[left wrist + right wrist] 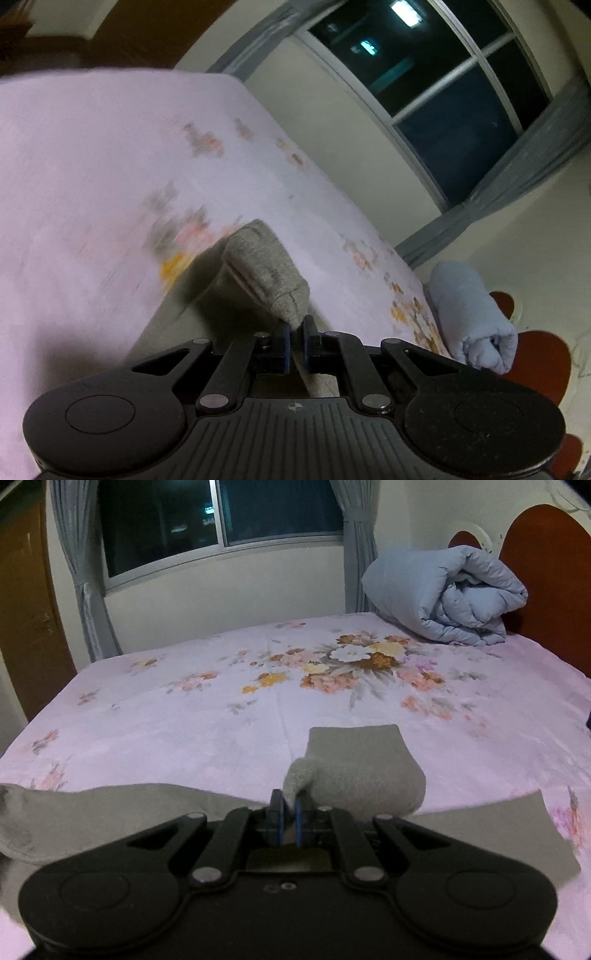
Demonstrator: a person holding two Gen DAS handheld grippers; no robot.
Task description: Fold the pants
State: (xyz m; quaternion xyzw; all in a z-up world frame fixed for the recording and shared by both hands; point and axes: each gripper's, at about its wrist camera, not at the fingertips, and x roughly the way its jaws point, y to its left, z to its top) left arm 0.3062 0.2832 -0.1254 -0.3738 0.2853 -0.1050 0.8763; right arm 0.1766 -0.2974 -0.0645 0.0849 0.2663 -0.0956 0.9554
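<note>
A pair of grey pants (365, 771) lies on a bed covered by a pink floral sheet (184, 716), near the edge closest to the person and well away from the rolled pale blue duvet (443, 594) at the headboard end. Each hand holds a black two-finger gripper. The right gripper (290, 805) has its blue-padded jaws drawn almost together on a small peak of grey cloth, lifting it off the rest of the pants, which spread flat to either side of that pinch. The left gripper (294, 328) is likewise nearly closed on the tip of a grey fold that rises away from it over the sheet; its view is tilted and motion-blurred, with a dark window (443, 92) above the far side of the bed. Judging from these views, the fold is under way with both corners raised. The main risk is that each pinch holds only a thin tip of thick, fleecy fabric, so a quick pull could slip the cloth free and let the fold collapse. If the two hands travel unevenly, the edges may land crooked or bunched. It is unclear how many layers each gripper holds, so a layer could be left behind.
</note>
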